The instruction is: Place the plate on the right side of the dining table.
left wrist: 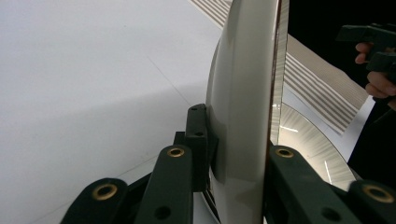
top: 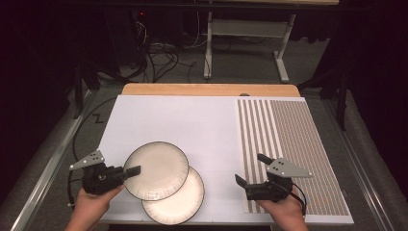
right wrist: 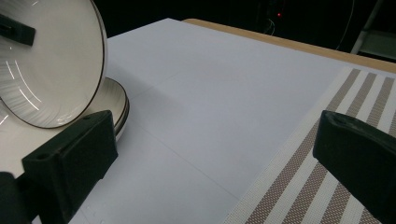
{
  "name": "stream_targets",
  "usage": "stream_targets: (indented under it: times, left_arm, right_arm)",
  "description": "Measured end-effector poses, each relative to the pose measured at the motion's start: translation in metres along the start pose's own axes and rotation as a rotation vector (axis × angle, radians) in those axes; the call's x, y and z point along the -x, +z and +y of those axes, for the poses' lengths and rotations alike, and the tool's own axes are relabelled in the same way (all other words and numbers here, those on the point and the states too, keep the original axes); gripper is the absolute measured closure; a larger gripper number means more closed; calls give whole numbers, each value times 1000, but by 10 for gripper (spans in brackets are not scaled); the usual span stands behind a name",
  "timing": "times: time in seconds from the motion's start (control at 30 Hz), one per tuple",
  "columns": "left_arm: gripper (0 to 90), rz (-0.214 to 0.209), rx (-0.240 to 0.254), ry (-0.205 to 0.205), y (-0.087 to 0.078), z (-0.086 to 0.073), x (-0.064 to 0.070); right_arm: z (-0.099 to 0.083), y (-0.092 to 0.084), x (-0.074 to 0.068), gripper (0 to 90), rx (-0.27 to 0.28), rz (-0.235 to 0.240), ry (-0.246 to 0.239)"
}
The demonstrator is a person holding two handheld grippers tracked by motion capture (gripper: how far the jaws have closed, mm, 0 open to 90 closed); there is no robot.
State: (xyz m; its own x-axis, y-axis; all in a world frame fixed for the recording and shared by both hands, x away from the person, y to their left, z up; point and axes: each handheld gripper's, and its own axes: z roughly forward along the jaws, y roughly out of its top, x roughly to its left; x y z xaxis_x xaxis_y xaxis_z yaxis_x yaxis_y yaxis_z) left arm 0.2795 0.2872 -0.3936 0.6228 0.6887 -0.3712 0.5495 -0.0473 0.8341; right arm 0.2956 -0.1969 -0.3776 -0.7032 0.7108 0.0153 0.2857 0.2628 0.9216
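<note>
Two cream plates with dark rims overlap at the front left of the white board. The upper plate is tilted, raised off the lower plate. My left gripper is shut on the upper plate's left rim, one jaw on each face. My right gripper stands open over the left edge of the striped mat, nothing between its jaws; it also appears far off as the right gripper in the left gripper view.
A brown-and-white striped mat covers the right part of the white board. A wooden table edge runs along the back. Cables and a stand's legs lie on the floor beyond.
</note>
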Motion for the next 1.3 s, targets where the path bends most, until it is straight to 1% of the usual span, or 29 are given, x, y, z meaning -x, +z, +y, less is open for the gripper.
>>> stream_targets:
  times: [0.17, 0.43, 0.53, 0.6, 0.73, 0.77, 0.83, 0.87, 0.9, 0.97, 1.1, 1.23, 1.3]
  left_arm:
    - [784, 4, 10, 37, -1, -1, 3]
    - [783, 7, 25, 65, -2, -3, 5]
    - [782, 4, 25, 77, -2, -4, 6]
    - [782, 4, 26, 83, -2, -4, 6]
    - [782, 7, 27, 92, -2, -4, 7]
    - [782, 7, 27, 92, -2, -4, 7]
    - [782, 6, 27, 94, -3, -4, 7]
    - [782, 5, 27, 94, -3, -4, 7]
    - [782, 5, 27, 94, -3, -4, 7]
    - [782, 4, 29, 92, -3, -4, 7]
    - [782, 6, 31, 98, -3, -5, 8]
    - [780, 11, 32, 105, -3, -5, 8]
    - [779, 14, 31, 105, -3, -5, 8]
  right_arm:
    - [0, 0, -1, 10, 13, -20, -6]
    - [-2, 5, -3, 10, 19, -32, -12]
    - [-1, 8, -6, 11, 21, -16, -25]
    - [-1, 11, -9, 11, 37, -8, -31]
    - [3, 18, -17, 11, 32, 10, -36]
    - [4, 20, -18, 12, 32, 18, -31]
    - [7, 25, -22, 12, 39, 53, -11]
    - [9, 27, -24, 12, 36, 60, -7]
    - [11, 30, -26, 12, 36, 65, -16]
    - [14, 35, -29, 18, 27, 72, -21]
    - [18, 49, -36, 37, -4, 73, -59]
    - [22, 58, -41, 53, -18, 80, -68]
    - [25, 63, -44, 61, -21, 92, -69]
